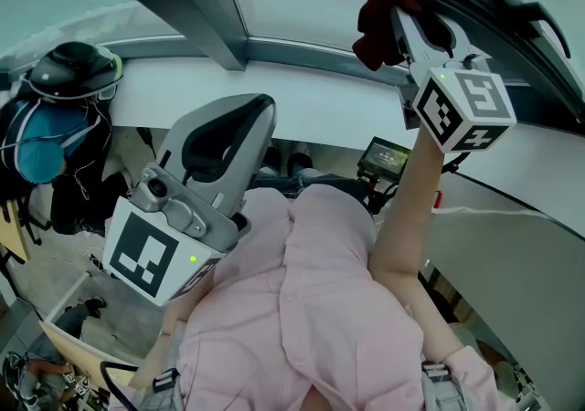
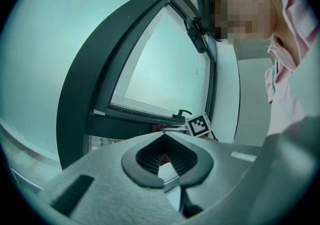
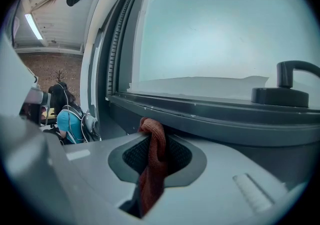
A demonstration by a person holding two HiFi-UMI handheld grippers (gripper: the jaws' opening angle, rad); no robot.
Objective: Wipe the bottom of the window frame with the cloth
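A dark red cloth [image 1: 373, 30] is bunched in my right gripper [image 1: 402, 18], which is shut on it and raised to the dark bottom rail of the window frame [image 1: 292, 51]. In the right gripper view the cloth [image 3: 152, 161] hangs between the jaws, its top fold touching or just short of the frame rail [image 3: 210, 115]. My left gripper [image 1: 259, 108] hangs lower at the left, away from the frame, shut with nothing in it. From the left gripper view its tips [image 2: 163, 138] meet, and the right gripper's marker cube [image 2: 198, 125] shows beyond them by the frame [image 2: 145, 119].
A black window handle [image 3: 286, 88] sits on the rail to the right of the cloth. The white sill [image 1: 302, 99] runs below the frame. A person in a blue top with a backpack [image 1: 46, 149] is far below left. A small screen device [image 1: 384, 159] lies under the sill.
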